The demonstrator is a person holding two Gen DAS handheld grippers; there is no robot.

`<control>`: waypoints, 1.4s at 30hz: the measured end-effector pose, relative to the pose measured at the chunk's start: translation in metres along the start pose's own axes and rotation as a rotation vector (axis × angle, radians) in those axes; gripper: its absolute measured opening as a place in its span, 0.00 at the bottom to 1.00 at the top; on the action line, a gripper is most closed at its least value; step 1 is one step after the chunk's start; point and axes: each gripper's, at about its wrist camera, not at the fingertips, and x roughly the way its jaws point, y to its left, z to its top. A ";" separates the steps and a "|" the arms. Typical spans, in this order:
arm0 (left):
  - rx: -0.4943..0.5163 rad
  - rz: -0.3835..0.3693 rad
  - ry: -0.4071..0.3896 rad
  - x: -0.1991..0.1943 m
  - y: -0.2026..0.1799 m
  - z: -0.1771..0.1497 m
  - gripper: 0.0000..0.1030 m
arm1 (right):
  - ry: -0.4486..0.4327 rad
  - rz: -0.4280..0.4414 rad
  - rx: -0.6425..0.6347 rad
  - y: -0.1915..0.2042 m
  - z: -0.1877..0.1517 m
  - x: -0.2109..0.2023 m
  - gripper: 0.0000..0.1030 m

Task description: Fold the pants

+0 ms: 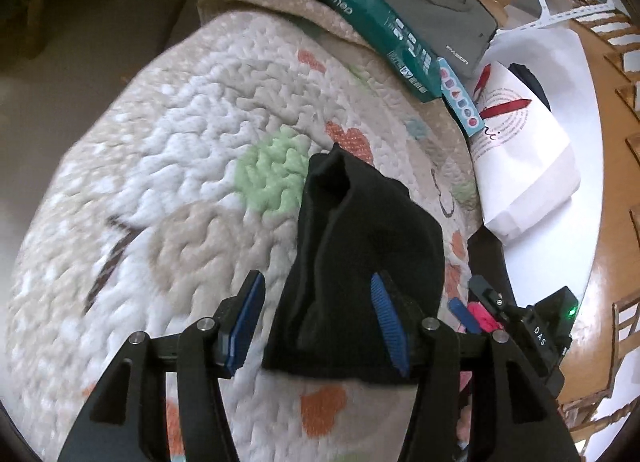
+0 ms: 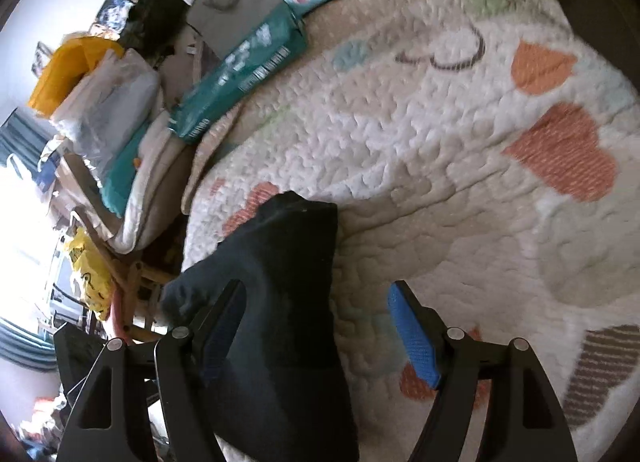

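Quilted cream blanket (image 1: 180,134) lies beneath both downward-tilted tools: left tool (image 1: 320,326) and right tool (image 2: 320,336) released around black fabric pants (image 1: 360,246), whose lower edge is cut off.

The left hand-held gripper (image 1: 320,322) points forward and steeply down, its 2 blue-padded fingers (image 1: 244,322) standing apart; dark cloth lies between them, against the right pad only. The right hand-held gripper (image 2: 320,338) tilts down likewise, jaws spread wide, its right pad (image 2: 414,336) bare and clear of the cloth, which drapes over the left finger. In the left wrist view the right hand-held gripper shows at the lower right edge.
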 end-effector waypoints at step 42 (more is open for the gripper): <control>0.381 0.562 -0.254 -0.073 -0.024 -0.183 0.69 | -0.084 -0.265 -0.309 0.017 -0.196 -0.103 0.78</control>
